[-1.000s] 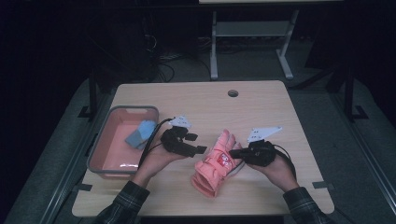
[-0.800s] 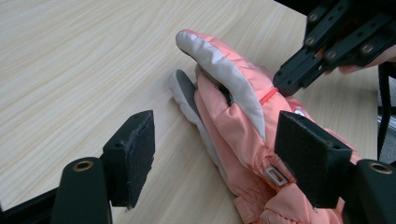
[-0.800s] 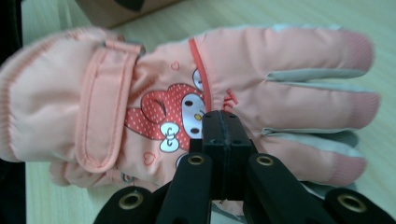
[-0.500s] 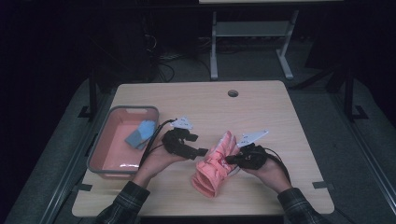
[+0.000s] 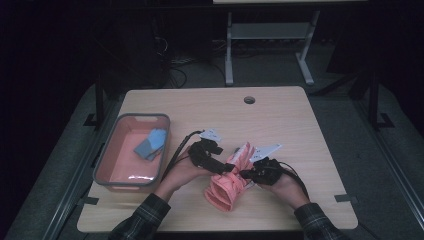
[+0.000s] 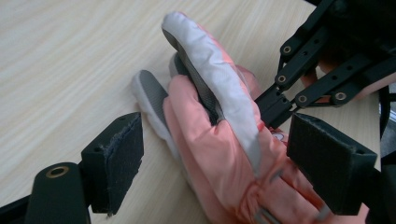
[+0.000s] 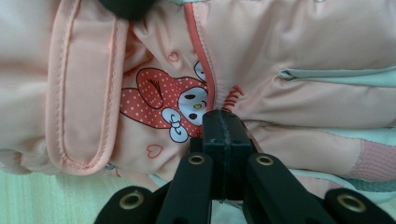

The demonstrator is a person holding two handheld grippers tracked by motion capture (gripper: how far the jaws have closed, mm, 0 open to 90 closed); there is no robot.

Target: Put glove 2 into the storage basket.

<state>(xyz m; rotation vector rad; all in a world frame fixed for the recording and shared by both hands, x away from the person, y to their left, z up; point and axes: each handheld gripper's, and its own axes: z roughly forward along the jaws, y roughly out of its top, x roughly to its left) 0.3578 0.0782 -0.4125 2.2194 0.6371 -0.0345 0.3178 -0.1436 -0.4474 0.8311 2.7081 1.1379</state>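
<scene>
1. Pink ski glove [image 5: 227, 182] lies on the wooden table [image 5: 280, 115] at lower centre of the high view, between the two grippers, its cuff toward the bottom edge and its fingers toward the upper right.
2. At the left of the high view a grey-rimmed pink tub [image 5: 131, 152] sits on the table's left side, well apart from the glove. Inside it, in the upper right part, lies a blue folded cloth item [image 5: 150, 144]; I cannot tell what it is. Part of the tub's floor is bare.
3. Left gripper [image 5: 216, 165] sits just left of the glove. In the left gripper view its jaws stand wide, one pad [image 6: 116, 158] on each side of the glove's grey-and-white fingers, neither pressing; they have just been opening.
4. Right gripper [image 5: 246, 174] meets the glove from the right. In the right gripper view its jaws are pressed tight together, tips against the pink fabric just below a cartoon rabbit patch [image 7: 163, 105]; whether a fold is pinched between them I cannot tell.
</scene>
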